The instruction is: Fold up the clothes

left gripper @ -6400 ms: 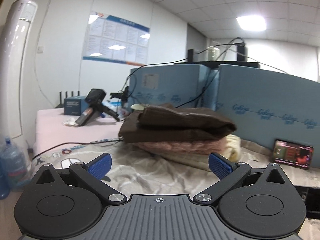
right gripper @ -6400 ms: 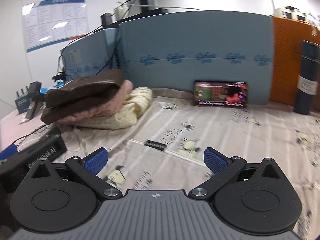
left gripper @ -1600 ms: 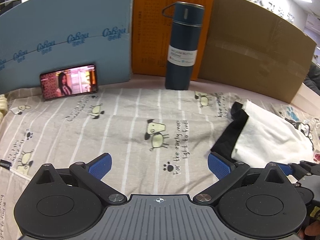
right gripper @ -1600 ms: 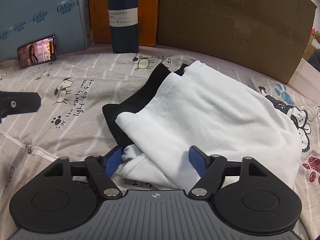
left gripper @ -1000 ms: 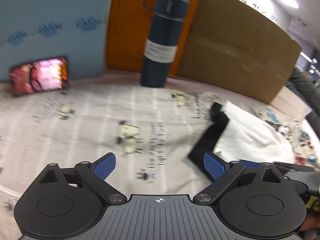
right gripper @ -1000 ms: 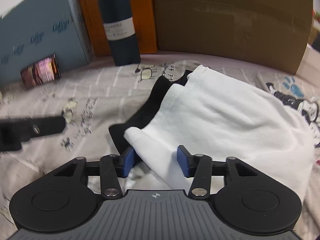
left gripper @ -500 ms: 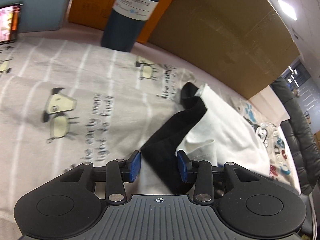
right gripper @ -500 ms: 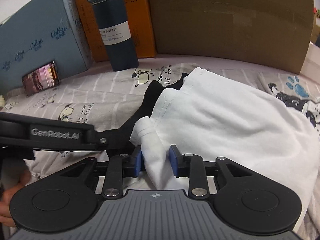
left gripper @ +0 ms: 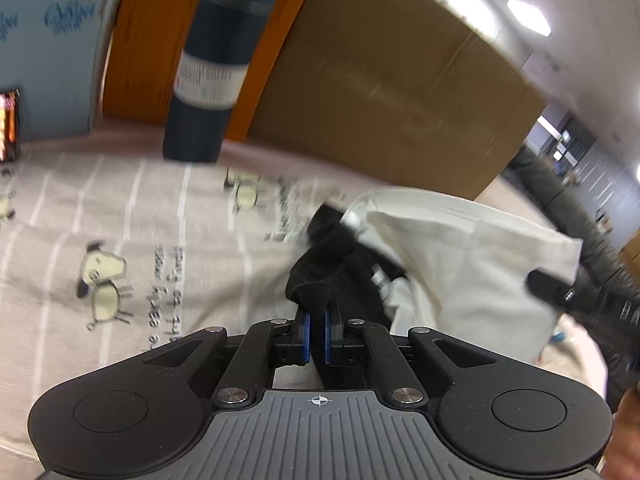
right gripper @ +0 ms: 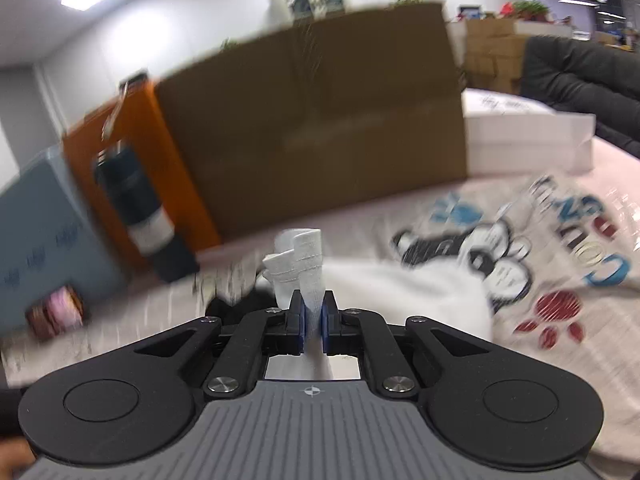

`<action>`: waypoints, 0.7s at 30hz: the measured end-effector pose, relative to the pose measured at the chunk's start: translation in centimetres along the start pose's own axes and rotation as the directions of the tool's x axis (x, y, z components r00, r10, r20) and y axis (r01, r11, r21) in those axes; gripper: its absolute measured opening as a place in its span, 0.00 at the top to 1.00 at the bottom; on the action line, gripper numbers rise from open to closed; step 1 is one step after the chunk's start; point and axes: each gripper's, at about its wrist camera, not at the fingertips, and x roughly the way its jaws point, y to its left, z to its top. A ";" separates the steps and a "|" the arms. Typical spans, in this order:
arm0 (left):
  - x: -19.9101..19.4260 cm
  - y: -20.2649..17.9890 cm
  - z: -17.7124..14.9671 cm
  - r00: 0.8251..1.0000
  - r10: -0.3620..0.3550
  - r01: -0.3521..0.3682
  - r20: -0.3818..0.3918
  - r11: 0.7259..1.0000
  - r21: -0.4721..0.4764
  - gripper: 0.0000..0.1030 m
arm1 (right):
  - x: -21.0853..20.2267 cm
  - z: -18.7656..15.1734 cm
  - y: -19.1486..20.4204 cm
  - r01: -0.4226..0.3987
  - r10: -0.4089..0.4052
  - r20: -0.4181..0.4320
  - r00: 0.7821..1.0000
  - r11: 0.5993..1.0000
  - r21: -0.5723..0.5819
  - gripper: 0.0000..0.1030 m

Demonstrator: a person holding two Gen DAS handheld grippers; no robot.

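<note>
Left wrist view: left tool (left gripper: 316, 334) pinched nearly closed on a bunched fold of the black garment (left gripper: 332, 268), blue pads (left gripper: 306, 336) with just a sliver of dark cloth between them. Black piece rising in a lump straight off the tips, lifted a bit above the striped dog-print sheet (left gripper: 120, 240) on the bed. Touching it on the right, the white garment (left gripper: 460, 256), puffed up and spread wide, its far corner reaching the other tool's dark body (left gripper: 580, 292) at the right edge. Further back, a dark blue bottle (left gripper: 208, 80) upright on the sheet in front of an orange board (left gripper: 132, 40), big cardboard panel (left gripper: 392, 80) beside that, blue foam board (left gripper: 48, 48) on the left, lit phone screen (left gripper: 9, 124) at the far left edge. Pretty smeared with motion blur overall. Over in the right wrist view: right tool (right gripper: 313, 322) clamped tight on a rolled-up edge of the white garment (right gripper: 298, 272), fabric sticking up past the tips in a little ribbed curl, the rest trailing down and right over the bed. Bit of the black garment (right gripper: 228, 304) peeking out just left of the tips. Cartoon-print fabric (right gripper: 520, 264) with paw marks off to the right, white boxes (right gripper: 528, 136) behind it, same bottle (right gripper: 140, 216) and cardboard (right gripper: 320, 120) in the background, all blurry.
</note>
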 end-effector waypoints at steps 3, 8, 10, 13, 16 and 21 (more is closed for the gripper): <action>-3.8 1.4 0.7 0.997 0.030 -0.028 0.077 0.999 -0.026 0.96 | -3.0 2.3 -0.2 0.003 -0.009 0.111 0.994 0.998 0.056 0.93; -10.6 4.3 1.8 0.973 0.100 -0.084 0.207 0.993 -0.083 0.97 | -6.7 4.8 0.8 -0.048 0.021 0.231 0.973 0.993 0.109 0.93; -13.3 5.4 2.3 0.958 0.129 -0.105 0.256 0.989 -0.108 0.97 | -7.4 5.4 1.4 -0.075 0.043 0.256 0.966 0.990 0.117 0.93; -17.3 7.1 2.9 0.928 0.174 -0.132 0.328 0.980 -0.146 0.97 | -7.3 5.6 2.7 -0.113 0.076 0.269 0.960 0.986 0.125 0.94; -21.1 9.6 3.6 0.884 0.255 -0.192 0.391 0.962 -0.193 0.97 | -5.4 5.6 4.7 -0.171 0.131 0.236 0.963 0.972 0.158 0.94; -25.9 14.3 5.6 0.784 0.397 -0.300 0.476 0.915 -0.270 0.98 | -1.6 5.5 8.9 -0.273 0.238 0.184 0.954 0.941 0.201 0.94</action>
